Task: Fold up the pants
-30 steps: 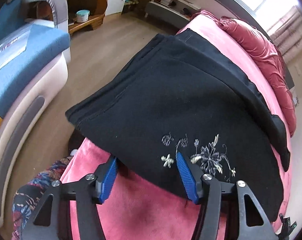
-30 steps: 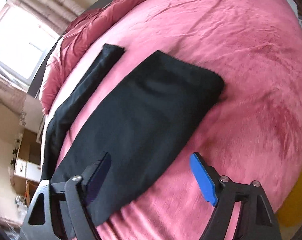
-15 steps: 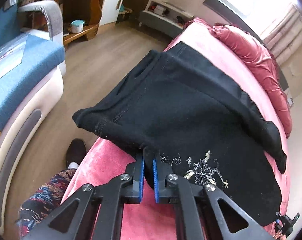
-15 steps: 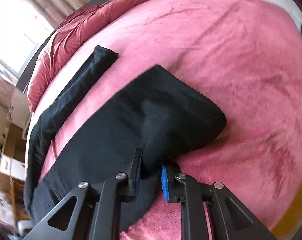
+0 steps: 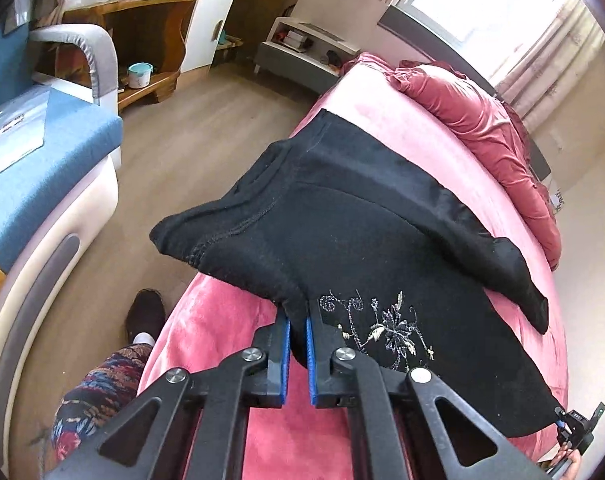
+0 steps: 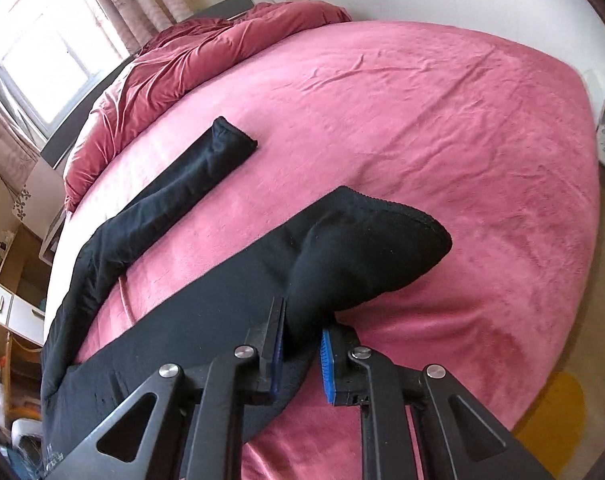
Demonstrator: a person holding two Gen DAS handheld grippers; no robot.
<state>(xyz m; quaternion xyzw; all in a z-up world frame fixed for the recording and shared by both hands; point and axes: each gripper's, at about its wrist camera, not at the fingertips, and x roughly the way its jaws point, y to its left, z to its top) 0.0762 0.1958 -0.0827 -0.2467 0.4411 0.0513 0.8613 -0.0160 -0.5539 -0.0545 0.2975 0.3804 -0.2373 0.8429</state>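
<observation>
Black pants spread on pink bed, pale floral embroidery (near waist) at 5 o'clock. Left gripper clamps waist edge, lifted. Right gripper pinches near leg's cuff; other leg at 10 o'clock, flat.

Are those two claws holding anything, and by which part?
Both hold the black pants: the left claw pinches the waist edge near the embroidery, the right claw a leg end.
</observation>
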